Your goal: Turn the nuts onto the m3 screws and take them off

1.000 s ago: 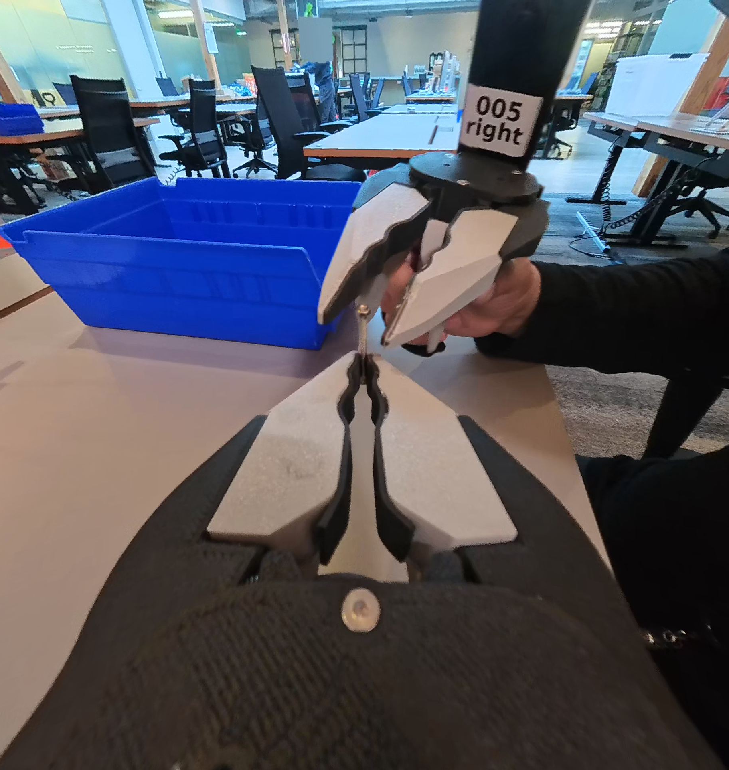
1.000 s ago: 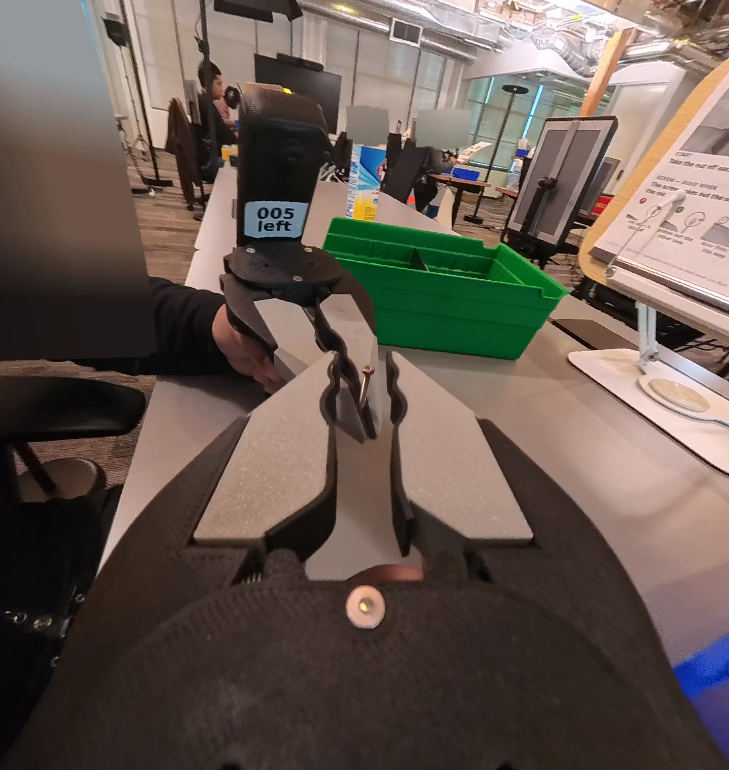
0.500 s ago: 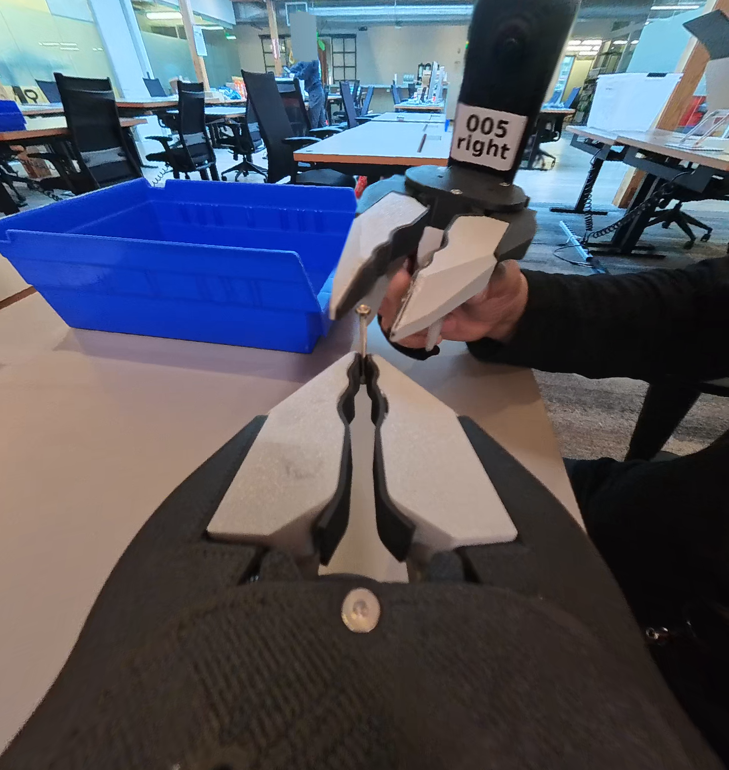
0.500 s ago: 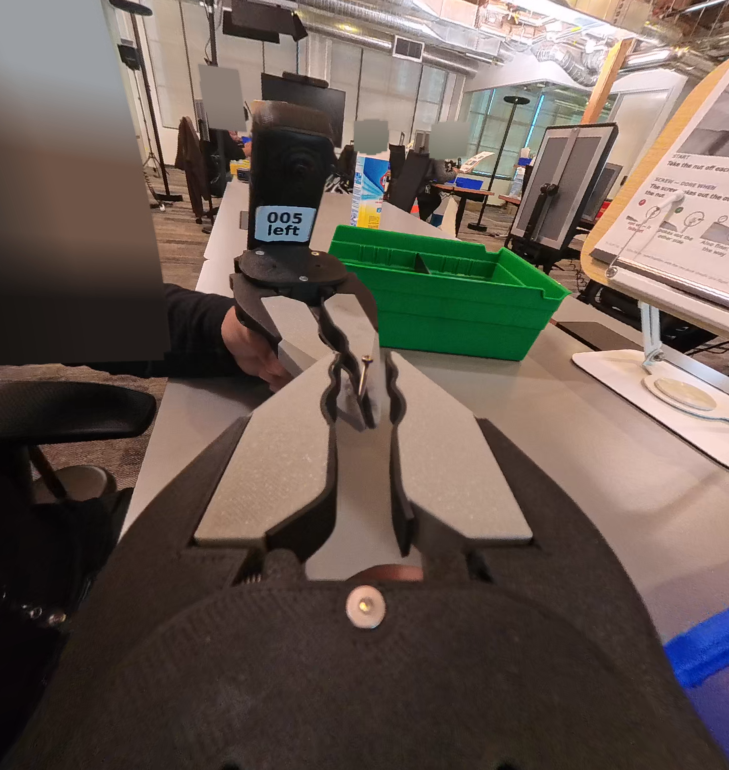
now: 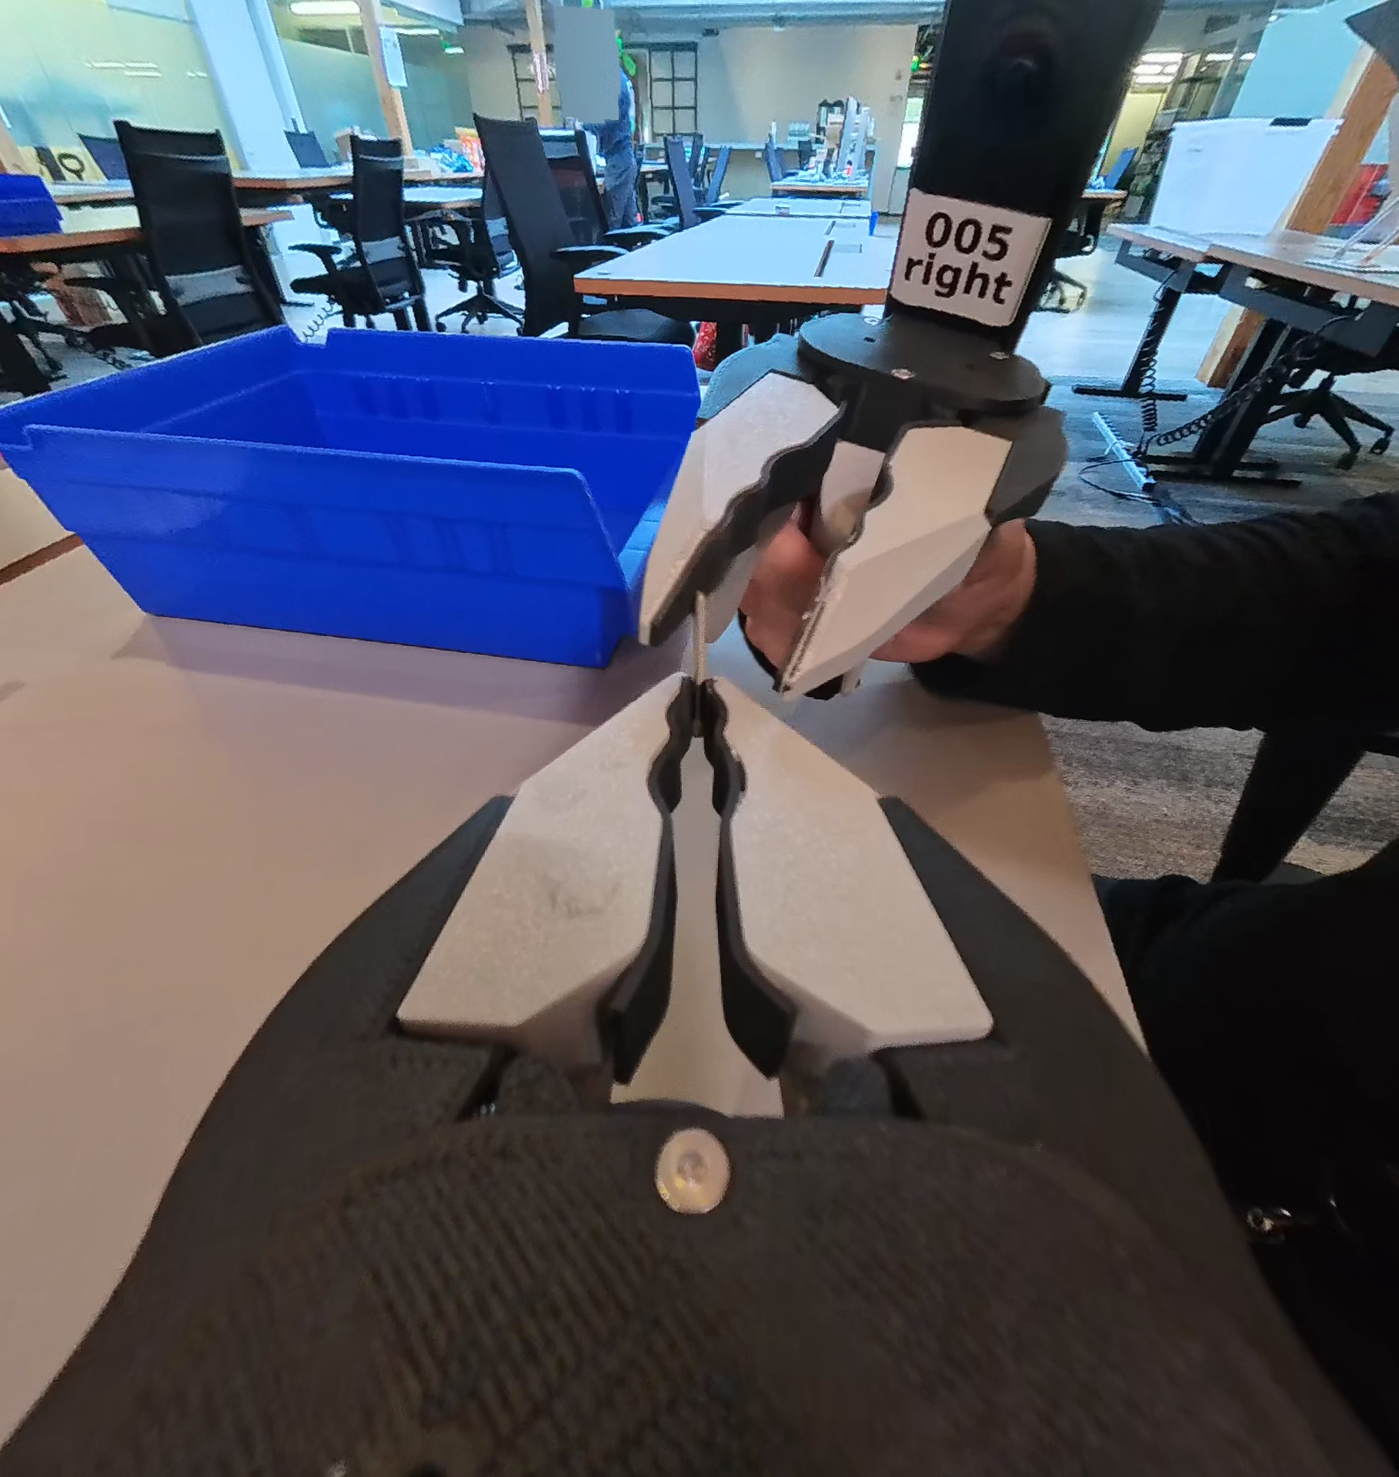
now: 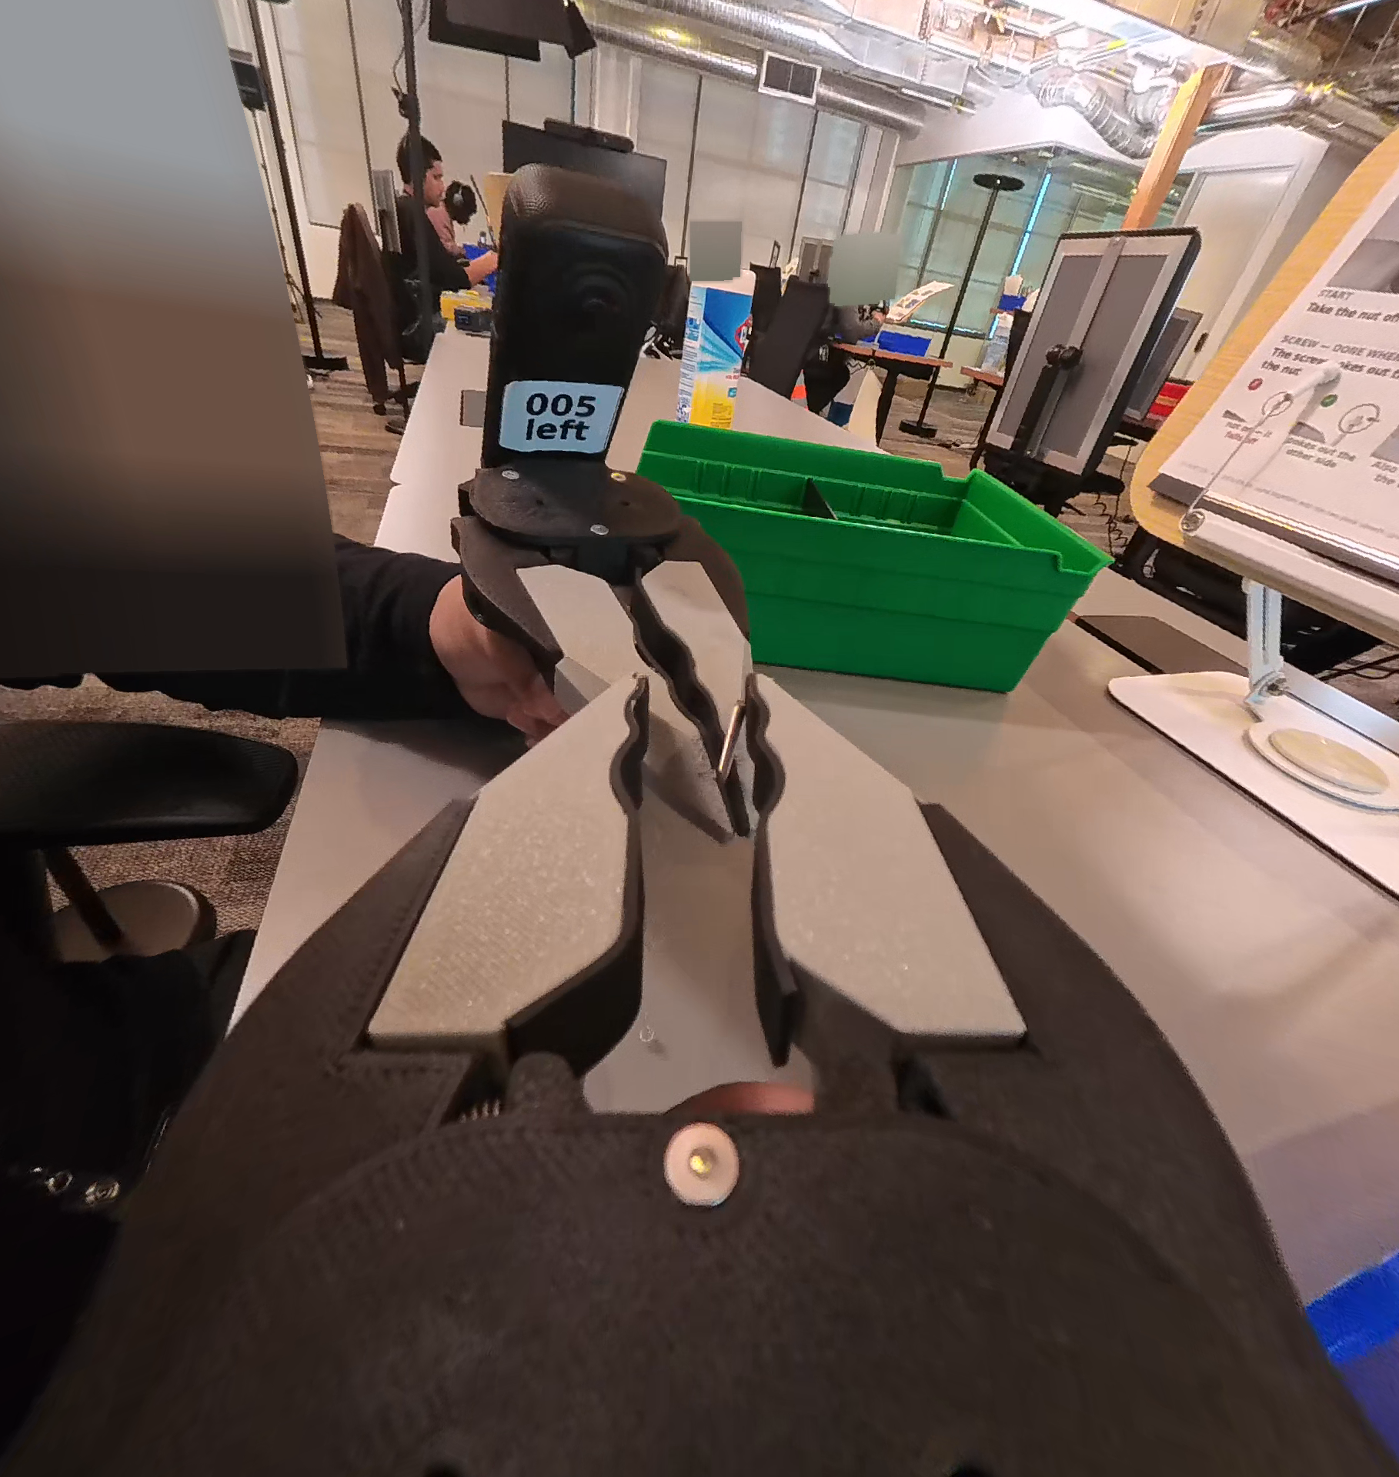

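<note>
Screw [image 5: 699, 639] sticks up from the left gripper [image 5: 698, 697], which pinches it tight. The right gripper [image 6: 692, 703] is partly open around its top.

A bright blue bin [image 5: 344, 511] and a green bin [image 6: 880, 591] sit on the pale grey counter [image 5: 201, 799]; each claw [image 5: 698, 703] is light grey with black, wavy-edged inner pads.

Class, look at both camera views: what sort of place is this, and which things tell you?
Probably an open-plan office or lab workspace: rows of desks with black office chairs, plus parts bins.
</note>
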